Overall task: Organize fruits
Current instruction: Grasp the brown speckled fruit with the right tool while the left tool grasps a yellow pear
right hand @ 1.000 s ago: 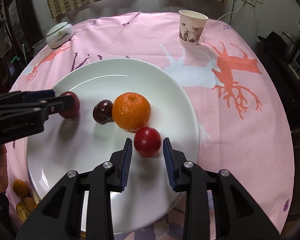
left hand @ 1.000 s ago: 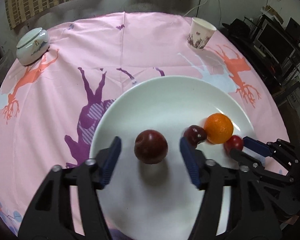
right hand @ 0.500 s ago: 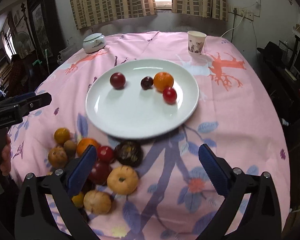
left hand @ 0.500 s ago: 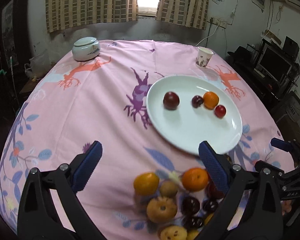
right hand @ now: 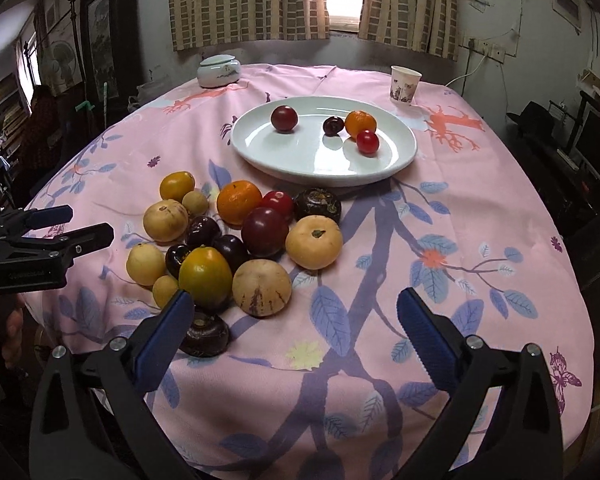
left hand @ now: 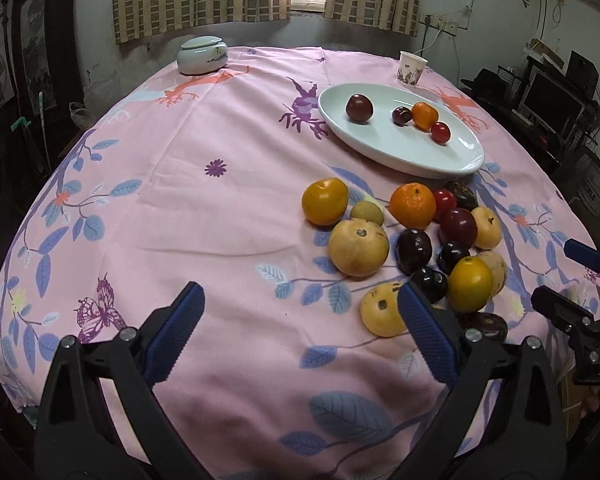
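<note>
1. The left hand-held gripper (left hand: 300, 312) hangs above the near edge of the table (left hand: 180, 208) with its jaws spread wide and nothing between them but pink cloth.
2. The right hand-held gripper (right hand: 294, 316) is likewise wide and empty; its left finger (right hand: 160, 340) stands in front of a dark fruit (right hand: 204, 334) at the near end of the heap.
3. The heap of loose fruit (right hand: 236, 236) lies on the cloth between the two hand-held grippers and the plate: yellow, tan, orange, red and dark purple pieces, mostly touching one another.
4. Beyond the heap sits the white plate (right hand: 300, 160), near it but apart.
5. On the plate are four fruits: a dark red plum (right hand: 284, 119) alone on the left, and a small dark fruit (right hand: 333, 125), an orange (right hand: 360, 124) and a small red fruit (right hand: 367, 142) clustered on the right.
6. At the far edge stand a paper cup (right hand: 405, 85) on the right and a lidded ceramic jar (right hand: 219, 71) on the left.
</note>
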